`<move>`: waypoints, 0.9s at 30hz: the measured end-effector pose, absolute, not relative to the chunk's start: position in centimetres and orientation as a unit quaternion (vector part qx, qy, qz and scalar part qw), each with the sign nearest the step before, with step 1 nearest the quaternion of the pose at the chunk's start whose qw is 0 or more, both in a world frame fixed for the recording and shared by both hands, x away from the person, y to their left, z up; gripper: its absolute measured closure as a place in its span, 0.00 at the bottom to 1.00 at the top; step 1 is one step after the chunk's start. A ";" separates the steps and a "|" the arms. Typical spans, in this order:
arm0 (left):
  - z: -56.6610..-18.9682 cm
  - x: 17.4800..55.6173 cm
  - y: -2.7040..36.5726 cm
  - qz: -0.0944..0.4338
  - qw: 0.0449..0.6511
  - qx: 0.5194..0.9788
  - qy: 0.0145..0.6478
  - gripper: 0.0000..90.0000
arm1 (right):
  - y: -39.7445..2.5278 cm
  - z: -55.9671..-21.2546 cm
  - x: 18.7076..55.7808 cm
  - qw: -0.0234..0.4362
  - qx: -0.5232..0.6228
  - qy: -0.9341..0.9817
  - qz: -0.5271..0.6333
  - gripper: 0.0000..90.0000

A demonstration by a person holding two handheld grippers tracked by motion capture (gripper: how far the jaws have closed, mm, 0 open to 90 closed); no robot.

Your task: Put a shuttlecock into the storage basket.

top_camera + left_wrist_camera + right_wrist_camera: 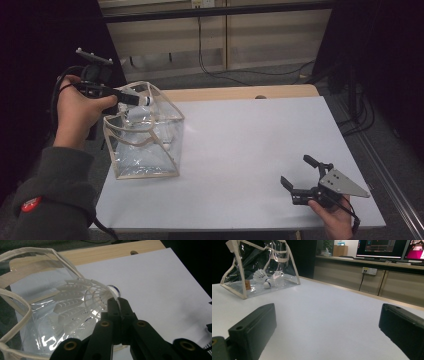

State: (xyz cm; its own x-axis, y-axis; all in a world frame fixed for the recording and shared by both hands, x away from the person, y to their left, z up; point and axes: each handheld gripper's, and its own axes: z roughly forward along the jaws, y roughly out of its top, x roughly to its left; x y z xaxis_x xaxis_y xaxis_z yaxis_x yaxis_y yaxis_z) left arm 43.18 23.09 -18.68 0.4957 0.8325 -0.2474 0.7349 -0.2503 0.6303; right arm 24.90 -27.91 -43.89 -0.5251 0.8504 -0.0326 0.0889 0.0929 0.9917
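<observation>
**Shuttlecock held over the clear bag at the table's left edge**

Here, at the far left, my left gripper [141,99] has its jaws pinched tight on a white shuttlecock [82,300], gripping it by the edge of the skirt just behind the rounded cork tip. In the left gripper view the feathers fan out ribbed and stiff toward the mouth of the transparent bag [145,135], and the cork carries a thin dark band. The bag is soft, glossy plastic, boxy, bound in cream fabric tape with loop handles, and it stands at the table's left edge with its mouth up. In the right gripper view I see two more shuttlecocks [269,278] lying inside on its floor, beside a small orange label.

To the right of the bag the white tabletop [250,150] is smooth, matt and bare all the way across, with a strip of pale wood along the far edge. At the near right corner, well apart from the bag, my right gripper [296,173] hovers low with its jaws spread wide, holding nothing.
</observation>
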 end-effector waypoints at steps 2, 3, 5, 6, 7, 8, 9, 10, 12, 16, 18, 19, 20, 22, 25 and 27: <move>-18.7 43.2 23.1 0.068 0.357 0.788 0.498 1.00 | -27.9 -43.9 24.9 0.334 0.354 0.660 0.572 0.02; -18.7 43.2 23.2 0.070 0.356 0.788 0.498 1.00 | -27.9 -43.9 24.9 0.335 0.354 0.660 0.572 0.02; -18.7 43.2 23.2 0.069 0.354 0.789 0.497 1.00 | -27.9 -43.9 24.9 0.335 0.354 0.660 0.572 0.02; -18.7 43.2 23.2 0.069 0.354 0.789 0.497 1.00 | -27.9 -43.9 24.9 0.335 0.354 0.660 0.572 0.02; -18.8 43.2 23.3 0.070 0.355 0.788 0.498 1.00 | -27.9 -43.9 24.9 0.334 0.355 0.660 0.572 0.02; -18.8 43.2 23.3 0.070 0.355 0.788 0.498 1.00 | -27.9 -43.9 24.9 0.334 0.355 0.660 0.572 0.02; -18.8 43.1 23.3 0.071 0.355 0.787 0.500 1.00 | -27.9 -43.9 24.9 0.335 0.354 0.660 0.572 0.02; -18.8 43.1 23.3 0.071 0.354 0.788 0.500 1.00 | -27.9 -43.9 24.9 0.335 0.354 0.660 0.572 0.02; -18.8 43.1 23.3 0.070 0.354 0.788 0.499 1.00 | -27.9 -43.9 24.9 0.335 0.354 0.660 0.572 0.02; -18.9 43.2 23.4 0.070 0.350 0.790 0.498 1.00 | -27.9 -43.9 24.9 0.335 0.354 0.660 0.572 0.02; -18.9 43.2 23.4 0.071 0.351 0.790 0.498 1.00 | -27.9 -43.9 24.9 0.335 0.354 0.660 0.572 0.02; -19.0 43.2 23.4 0.072 0.350 0.789 0.499 1.00 | -27.9 -43.9 24.9 0.335 0.354 0.659 0.573 0.02; -19.0 43.2 23.4 0.073 0.351 0.788 0.500 1.00 | -27.9 -43.9 24.9 0.335 0.354 0.660 0.572 0.02; -19.1 43.2 23.6 0.075 0.354 0.786 0.501 1.00 | -27.9 -43.9 24.9 0.335 0.354 0.660 0.572 0.02; -19.1 43.2 23.8 0.075 0.353 0.785 0.504 1.00 | -28.0 -43.9 24.9 0.335 0.354 0.659 0.573 0.02; -19.2 43.2 23.9 0.076 0.352 0.785 0.504 1.00 | -28.0 -43.9 24.9 0.335 0.355 0.659 0.573 0.02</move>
State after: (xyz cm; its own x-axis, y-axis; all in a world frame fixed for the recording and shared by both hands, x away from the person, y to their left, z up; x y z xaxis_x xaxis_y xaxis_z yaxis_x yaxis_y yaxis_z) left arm 43.19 23.86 -19.21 0.4811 0.8445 -0.2352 0.7376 -0.2449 0.6293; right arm 24.91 -27.97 -43.86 -0.5243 0.8508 -0.0345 0.0844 0.0922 0.9922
